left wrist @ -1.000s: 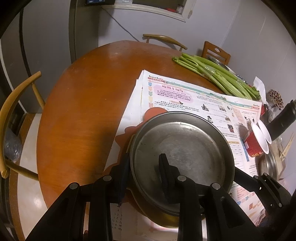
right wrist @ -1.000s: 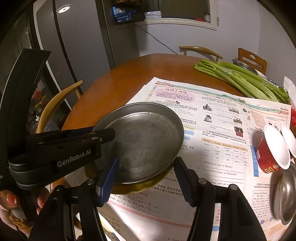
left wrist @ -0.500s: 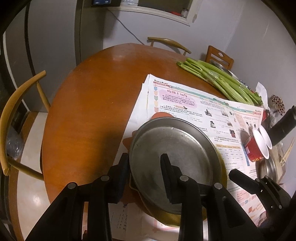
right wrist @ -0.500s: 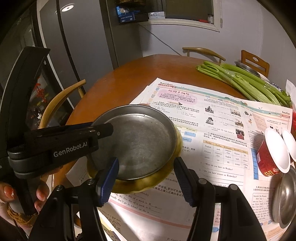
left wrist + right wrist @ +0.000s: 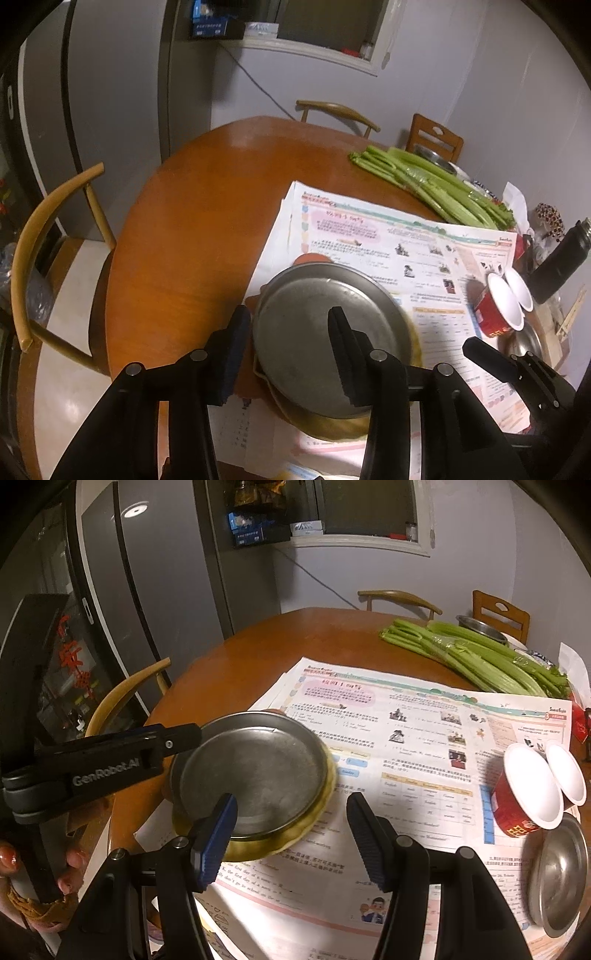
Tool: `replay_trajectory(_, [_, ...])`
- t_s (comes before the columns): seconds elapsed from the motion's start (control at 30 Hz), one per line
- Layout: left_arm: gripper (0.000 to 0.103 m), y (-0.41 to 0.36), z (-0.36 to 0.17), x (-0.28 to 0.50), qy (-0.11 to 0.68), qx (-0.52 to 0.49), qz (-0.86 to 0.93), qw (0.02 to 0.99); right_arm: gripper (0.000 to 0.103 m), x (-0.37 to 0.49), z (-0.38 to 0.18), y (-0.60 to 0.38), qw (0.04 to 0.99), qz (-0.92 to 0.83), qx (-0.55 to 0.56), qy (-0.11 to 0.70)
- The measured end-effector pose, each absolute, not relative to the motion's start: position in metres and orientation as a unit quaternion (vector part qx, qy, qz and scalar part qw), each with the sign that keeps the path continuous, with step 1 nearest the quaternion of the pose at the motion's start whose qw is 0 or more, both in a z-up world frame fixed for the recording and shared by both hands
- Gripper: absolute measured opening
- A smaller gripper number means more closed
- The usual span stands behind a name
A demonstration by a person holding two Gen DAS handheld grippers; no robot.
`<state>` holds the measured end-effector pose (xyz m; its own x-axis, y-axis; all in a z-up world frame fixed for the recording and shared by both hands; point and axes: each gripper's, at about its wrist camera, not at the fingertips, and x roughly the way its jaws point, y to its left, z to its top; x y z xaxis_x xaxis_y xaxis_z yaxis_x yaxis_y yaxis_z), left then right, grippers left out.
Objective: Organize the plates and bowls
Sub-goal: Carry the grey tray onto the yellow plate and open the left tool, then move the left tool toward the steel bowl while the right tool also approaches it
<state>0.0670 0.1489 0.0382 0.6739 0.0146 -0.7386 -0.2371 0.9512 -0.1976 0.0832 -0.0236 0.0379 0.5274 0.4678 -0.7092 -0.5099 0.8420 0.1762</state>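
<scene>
A steel plate (image 5: pixel 325 332) lies stacked on a yellow dish (image 5: pixel 332 424) over newspaper on the round wooden table (image 5: pixel 207 221). My left gripper (image 5: pixel 288 350) is open, its fingers straddling the plate's near-left rim without clamping it. In the right wrist view the steel plate (image 5: pixel 255 771) sits on the yellow dish (image 5: pixel 317 812); my right gripper (image 5: pixel 291 834) is open and empty just in front of the stack. The left gripper's body (image 5: pixel 107 760) reaches in from the left.
Two red cups (image 5: pixel 532 797) and a small steel bowl (image 5: pixel 557 867) stand at the right. Celery (image 5: pixel 480 653) and another steel bowl (image 5: pixel 480 627) lie at the back. A dark bottle (image 5: pixel 561 266) stands far right. Chairs surround the table.
The left gripper's fingers have spread apart and let go of the steel plate's rim, pulling back slightly. The plate has settled level on the yellow dish. The right gripper stays open.
</scene>
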Motion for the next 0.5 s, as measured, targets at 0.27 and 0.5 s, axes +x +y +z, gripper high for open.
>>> replay_trajectory(0.27, [0.053,0.125,0.054,0.062,0.383,-0.135,0.061,0.912,0.062,0.08,0.049,-0.052,0.888,0.265,-0.014,0.376])
replay_trajectory(0.5, [0.054,0.093,0.062,0.064,0.381,-0.129,0.039,0.915,0.062,0.076,0.055,-0.083,0.896,0.252,0.006,0.365])
